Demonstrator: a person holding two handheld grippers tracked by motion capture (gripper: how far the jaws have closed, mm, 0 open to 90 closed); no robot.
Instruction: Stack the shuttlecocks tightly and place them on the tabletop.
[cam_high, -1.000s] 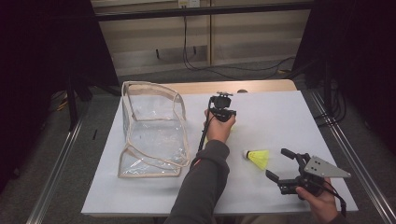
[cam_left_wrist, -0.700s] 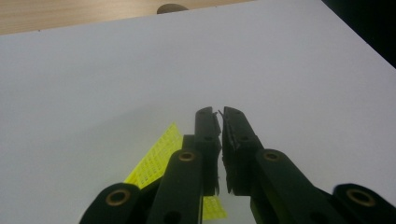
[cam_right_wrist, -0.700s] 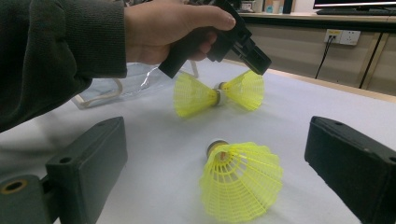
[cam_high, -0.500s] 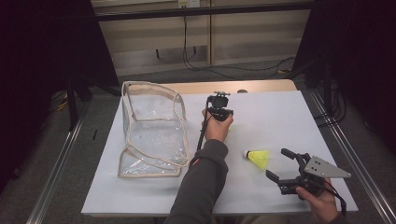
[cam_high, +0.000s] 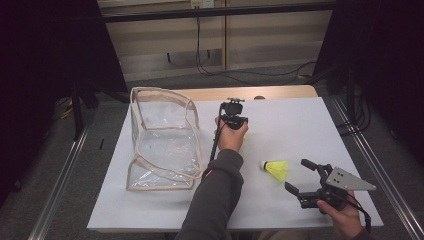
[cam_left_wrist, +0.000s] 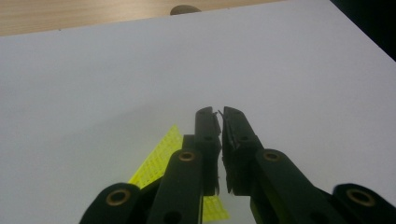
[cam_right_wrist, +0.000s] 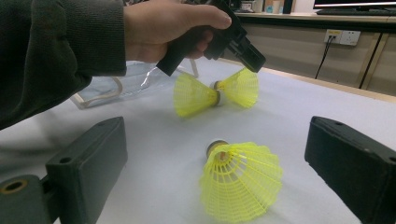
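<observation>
Right tongs (cam_right_wrist: 215, 186) spread wide, yellow mesh plastic shuttlecock (cam_right_wrist: 240, 179) lying between jaws, likely lined up for pickup. Left tongs (cam_left_wrist: 219, 135) pressed together above two more yellow shuttlecocks (cam_right_wrist: 194, 95); clear plastic bag (cam_high: 162, 140) beside left hand.

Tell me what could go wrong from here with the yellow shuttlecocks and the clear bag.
1. The left gripper has its jaws shut beside a yellow mesh shuttlecock, seemingly not on it; lifting now may leave it behind.
2. The near yellow plastic shuttlecock lies on its side between the open right gripper jaws; closing may crush its skirt or roll it away.
3. The clear soft plastic bag sags and may collapse.
</observation>
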